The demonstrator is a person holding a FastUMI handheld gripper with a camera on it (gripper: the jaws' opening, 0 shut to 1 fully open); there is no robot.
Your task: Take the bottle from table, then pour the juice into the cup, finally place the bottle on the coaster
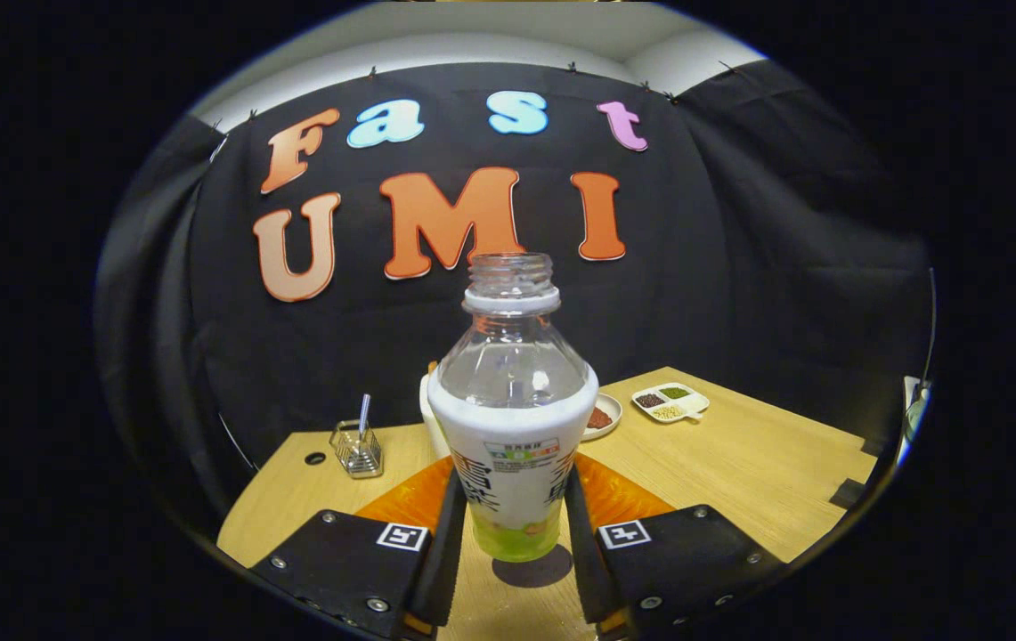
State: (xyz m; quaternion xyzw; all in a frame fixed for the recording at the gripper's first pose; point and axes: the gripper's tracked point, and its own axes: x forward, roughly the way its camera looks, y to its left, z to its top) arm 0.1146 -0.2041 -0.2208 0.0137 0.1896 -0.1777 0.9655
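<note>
Gripper view: gripper (512,534) apparently clamps upright bottle (513,418) between its fingers

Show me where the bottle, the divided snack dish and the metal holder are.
bottle (513,445): gripper view, on its white label, between the claw's fingers.
divided snack dish (670,402): gripper view, on its middle compartments.
metal holder (358,450): gripper view, on its wire side.

gripper (515,525) level, fingers (450,525) clamped on bottle (512,427)
</note>
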